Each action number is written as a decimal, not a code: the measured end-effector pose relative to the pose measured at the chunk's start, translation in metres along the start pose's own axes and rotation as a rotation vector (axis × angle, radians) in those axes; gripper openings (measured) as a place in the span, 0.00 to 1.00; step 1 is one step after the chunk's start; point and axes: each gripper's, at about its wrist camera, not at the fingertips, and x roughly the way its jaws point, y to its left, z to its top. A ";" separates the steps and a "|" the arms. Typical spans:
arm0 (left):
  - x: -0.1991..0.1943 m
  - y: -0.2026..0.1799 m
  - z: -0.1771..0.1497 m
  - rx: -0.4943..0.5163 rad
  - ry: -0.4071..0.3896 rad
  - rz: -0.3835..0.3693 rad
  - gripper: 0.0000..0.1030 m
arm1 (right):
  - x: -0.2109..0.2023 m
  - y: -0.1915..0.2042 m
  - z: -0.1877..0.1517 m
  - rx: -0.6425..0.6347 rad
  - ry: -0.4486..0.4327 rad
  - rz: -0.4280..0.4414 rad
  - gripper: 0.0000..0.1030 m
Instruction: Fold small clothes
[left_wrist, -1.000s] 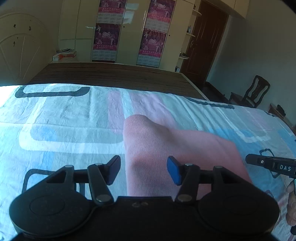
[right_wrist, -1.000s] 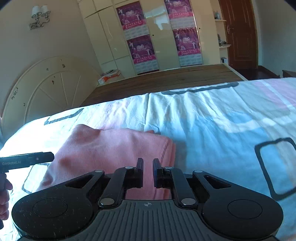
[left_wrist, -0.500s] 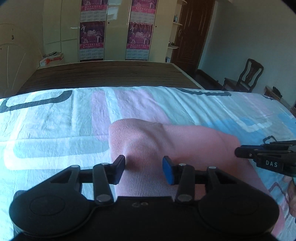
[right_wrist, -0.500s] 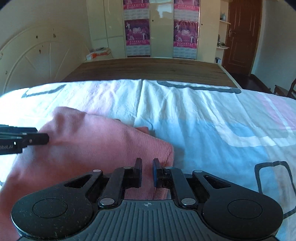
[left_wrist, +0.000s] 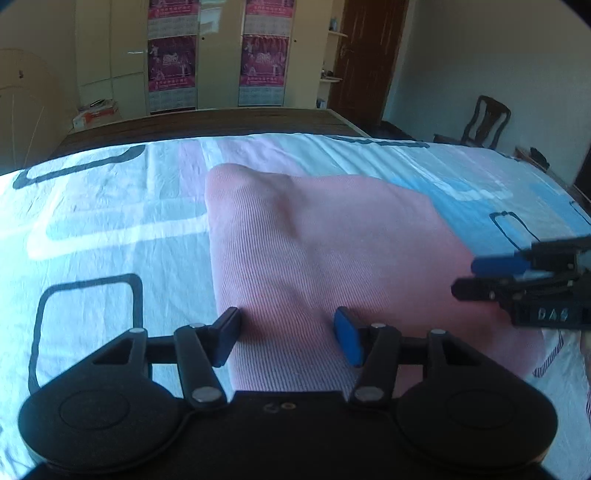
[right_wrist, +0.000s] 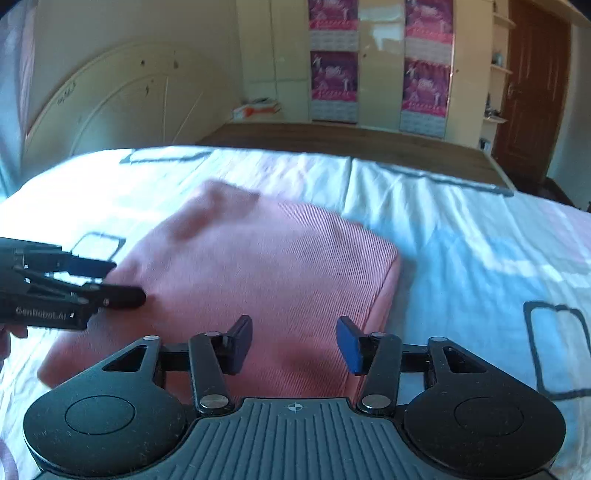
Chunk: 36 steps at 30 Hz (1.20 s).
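Note:
A pink ribbed garment (left_wrist: 325, 251) lies folded into a rough rectangle on the patterned bedsheet (left_wrist: 110, 214); it also shows in the right wrist view (right_wrist: 266, 273). My left gripper (left_wrist: 288, 338) is open and empty, low over the garment's near left part. My right gripper (right_wrist: 293, 341) is open and empty over the garment's near right part. Each gripper shows in the other's view: the right one (left_wrist: 480, 273) at the garment's right edge, the left one (right_wrist: 122, 280) at its left edge.
The bedsheet (right_wrist: 461, 240) is white with pink, blue and black shapes. Bare wooden bed boards (left_wrist: 207, 122) lie beyond it. A wardrobe with posters (left_wrist: 218, 55), a door (left_wrist: 365, 59) and a chair (left_wrist: 484, 125) stand at the far walls. A curved headboard (right_wrist: 122, 107) is on the left.
My right gripper has opened from shut. Both grippers have moved in closer over the pink garment, and my left gripper's jaws are a little wider than half a second ago.

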 end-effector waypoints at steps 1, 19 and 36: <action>0.001 0.000 0.000 -0.023 -0.001 -0.001 0.54 | 0.010 0.004 -0.011 -0.023 0.040 -0.034 0.27; -0.050 -0.022 -0.084 -0.066 0.038 0.070 0.58 | -0.039 0.020 -0.082 -0.014 0.033 -0.021 0.26; -0.040 0.011 -0.065 -0.230 0.073 0.147 0.72 | -0.029 0.016 -0.065 -0.129 0.032 -0.080 0.28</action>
